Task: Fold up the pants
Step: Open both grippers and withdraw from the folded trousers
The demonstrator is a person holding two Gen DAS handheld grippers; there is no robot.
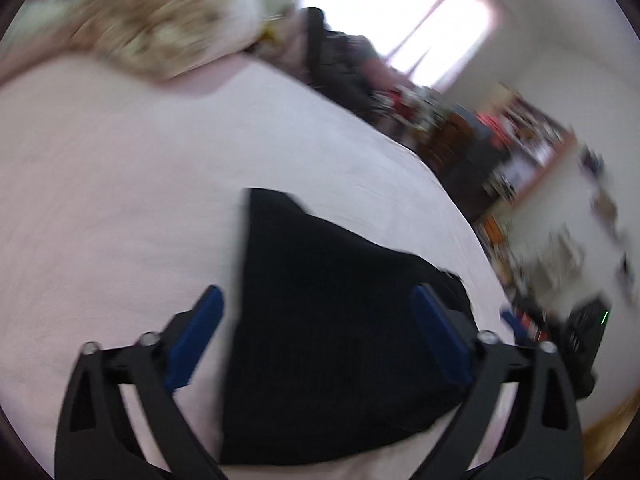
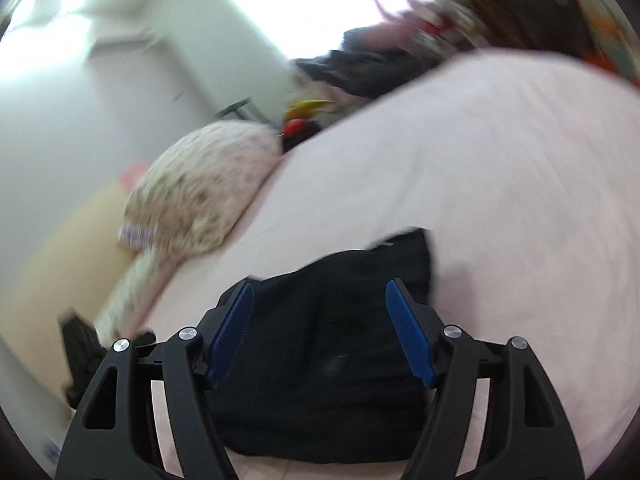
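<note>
On the pale pink bed sheet [image 1: 120,184] lie the black pants [image 1: 340,320], already doubled into a compact, roughly squared bundle with a straight edge on one side and a ragged, stepped corner on the other. Both views are blurred, so seams and waistband cannot be made out. The cloth looks soft, light and limp: it should drape and sag when lifted, and the layers could slide apart unless gripped through the full thickness. A likely hold is at 2 corners of one edge, pinching all layers together.

The left gripper [image 1: 318,300] hangs above the bundle with its blue pads [image 1: 196,340] spread wide, nothing pinched between them. The right gripper [image 2: 320,300] is likewise released over the pants [image 2: 320,352], its pads [image 2: 410,336] apart and clear of the cloth.

Farther out, a floral pillow [image 2: 200,184] rests at the head of the bed, beside a dark heap of clothing [image 1: 340,64]. Beyond the mattress edge stands a cluttered shelf [image 1: 520,144]; its contents are too smeared to identify. No basket or box for the pants shows.
</note>
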